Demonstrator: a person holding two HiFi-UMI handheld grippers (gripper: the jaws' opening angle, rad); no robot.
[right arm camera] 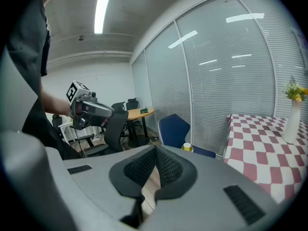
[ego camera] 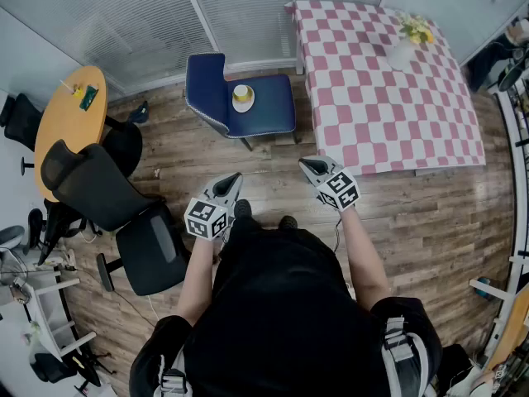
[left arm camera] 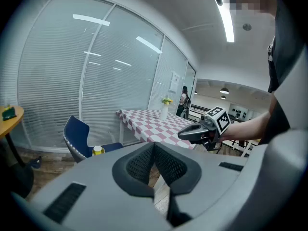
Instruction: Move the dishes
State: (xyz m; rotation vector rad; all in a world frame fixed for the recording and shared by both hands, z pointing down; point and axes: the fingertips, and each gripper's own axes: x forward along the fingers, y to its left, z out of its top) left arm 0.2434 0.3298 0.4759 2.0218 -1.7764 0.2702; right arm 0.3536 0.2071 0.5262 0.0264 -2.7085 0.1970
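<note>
**Office room, seen from my head and from both tongs.** The floor is brown wood plank. Slatted blinds cover the glass walls on the far side.

At far right stands a rectangular table under a pink-and-white checked cloth. A white vase of yellow flowers stands upright near its far end.

At left is a round wooden table bearing a small green object. Black office chairs are crowded against it.

Between the two tables, just beside the checked cloth's left edge, stands a blue chair. Its backrest is on the side away from that table.

**The dishes.** A yellow cup sits on a white saucer on the blue chair's seat, close to the backrest.
- The cup stands upright, mouth up, with its long axis vertical.
- The saucer lies flat beneath it.
- I cannot make out a handle, so I cannot tell which way the cup faces sideways.

**My tongs.** I stand on the plank floor, short of the chair, with both tongs held out ahead of me, side by side and apart.
- Both tips tilt somewhat downward, roughly toward the chair.
- My left tongs are clenched pad to pad and empty.
- My right tongs are likewise clenched and empty.
- The cup and saucer are well apart from both.
</note>
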